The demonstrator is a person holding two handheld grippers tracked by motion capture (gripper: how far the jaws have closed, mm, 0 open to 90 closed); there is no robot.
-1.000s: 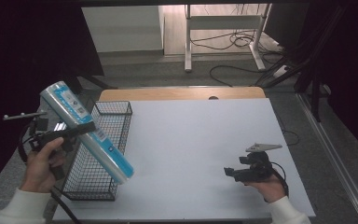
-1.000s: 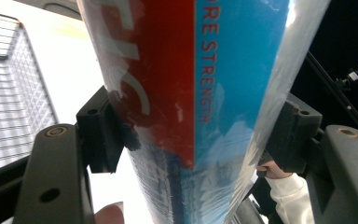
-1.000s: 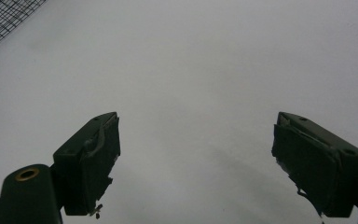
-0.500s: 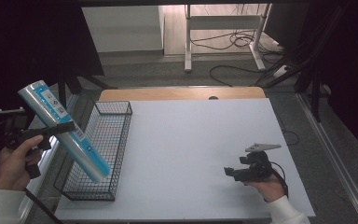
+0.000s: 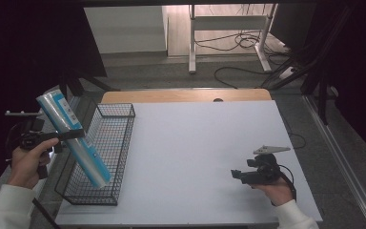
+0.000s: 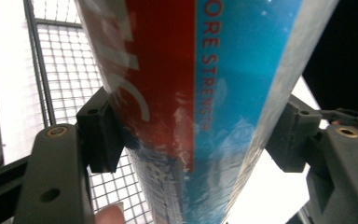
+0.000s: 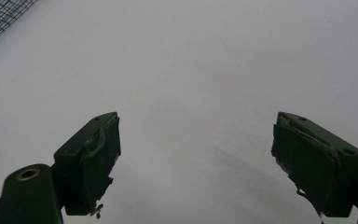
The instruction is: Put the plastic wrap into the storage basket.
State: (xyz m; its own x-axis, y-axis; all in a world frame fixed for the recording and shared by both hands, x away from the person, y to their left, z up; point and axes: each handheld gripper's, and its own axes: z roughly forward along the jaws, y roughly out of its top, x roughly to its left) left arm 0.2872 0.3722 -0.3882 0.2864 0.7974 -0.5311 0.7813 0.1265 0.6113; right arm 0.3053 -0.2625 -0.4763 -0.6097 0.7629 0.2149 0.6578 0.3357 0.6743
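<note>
A long blue roll with a red label, wrapped in shiny film, hangs tilted over the left side of a black wire basket. Its lower end dips into the basket's near part. My left gripper is shut on the roll's middle. In the left gripper view the two black pads press the roll from both sides, with basket mesh behind. My right gripper rests low on the white table at the near right, open and empty, its jaws wide apart over bare tabletop.
The basket stands along the table's left edge. A wooden strip runs along the far edge. Behind the table are desk legs and cables on the floor. A corner of the basket shows far off in the right gripper view.
My left gripper has carried the roll leftward from over the basket's middle to its left side, and the roll now stands steeper. The right gripper has stayed put.
</note>
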